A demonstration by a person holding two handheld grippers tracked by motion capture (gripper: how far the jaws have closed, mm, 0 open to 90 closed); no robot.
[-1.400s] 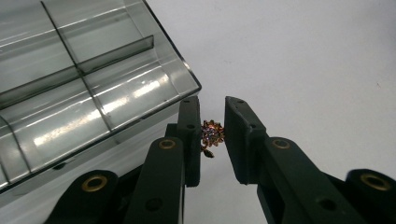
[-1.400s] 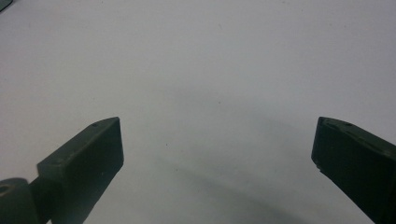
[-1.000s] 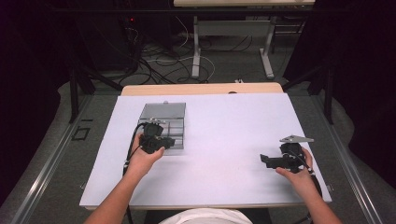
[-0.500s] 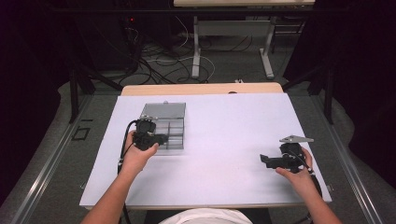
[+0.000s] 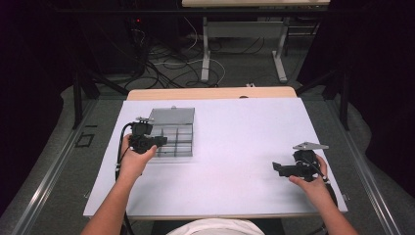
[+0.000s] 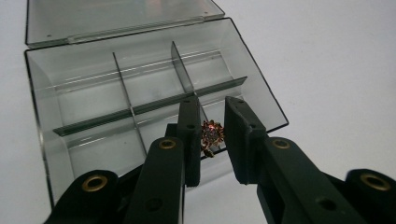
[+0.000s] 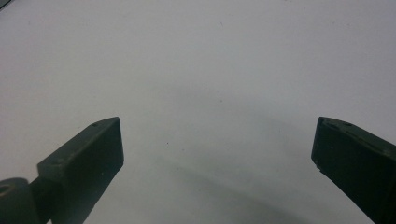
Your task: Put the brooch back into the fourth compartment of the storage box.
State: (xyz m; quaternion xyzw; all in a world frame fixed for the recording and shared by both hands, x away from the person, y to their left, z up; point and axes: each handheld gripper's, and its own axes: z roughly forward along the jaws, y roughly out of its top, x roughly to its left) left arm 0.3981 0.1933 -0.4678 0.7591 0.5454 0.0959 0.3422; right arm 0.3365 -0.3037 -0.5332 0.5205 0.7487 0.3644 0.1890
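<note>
Bare white table between both hands, the open divided box at far left.

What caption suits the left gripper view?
Left gripper holds a small sparkly ornament over an open, clear compartment box.

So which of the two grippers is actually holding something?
The left gripper, over the clear compartment box: a small sparkly coppery ornament sits pinched between its jaws. The right gripper's jaws stand wide apart over bare table.

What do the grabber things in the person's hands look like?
Both are black. The left gripper has two flat, blocky jaws on arms with brass-coloured rivets, and a black cable loops from it. The right gripper has the same dark square-ended jaws and carries a grey three-cornered plate on top. The forearms are bare, without sleeves.
</note>
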